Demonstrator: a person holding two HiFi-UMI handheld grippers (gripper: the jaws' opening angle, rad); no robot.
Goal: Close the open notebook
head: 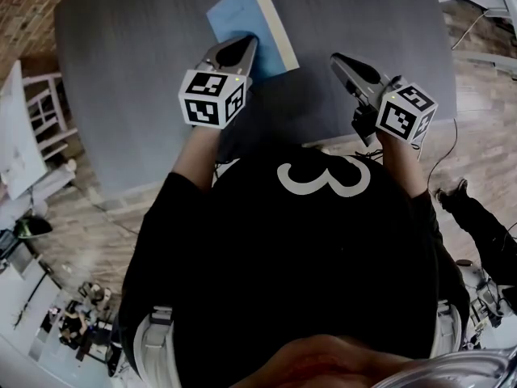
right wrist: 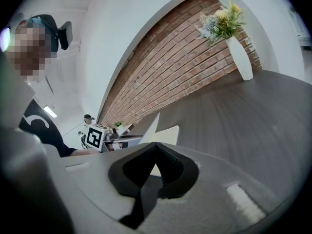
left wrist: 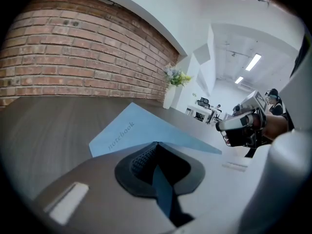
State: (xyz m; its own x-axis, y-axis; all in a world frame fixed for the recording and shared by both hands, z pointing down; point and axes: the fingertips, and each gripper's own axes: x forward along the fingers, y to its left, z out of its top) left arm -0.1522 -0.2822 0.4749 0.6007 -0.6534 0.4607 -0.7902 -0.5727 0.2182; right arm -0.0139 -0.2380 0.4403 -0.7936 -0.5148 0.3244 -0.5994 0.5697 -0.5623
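Note:
The notebook (head: 238,18) lies at the far middle of the grey table (head: 121,71). Its blue cover, printed "notebook" (left wrist: 131,130), is tilted up over the cream pages (head: 277,27). In the right gripper view the cover's pale inner side (right wrist: 151,125) stands up beside the flat cream page (right wrist: 168,133). My left gripper (head: 249,42) is at the cover's near edge, shut with a strip of the blue cover (left wrist: 163,189) between its jaws. My right gripper (head: 335,57) hovers to the right of the notebook, shut on nothing.
A white vase with flowers (right wrist: 239,52) stands on the far part of the table by a brick wall (left wrist: 83,52). Bare table surface spreads left and right of the notebook. White furniture (head: 32,128) stands off the table's left side.

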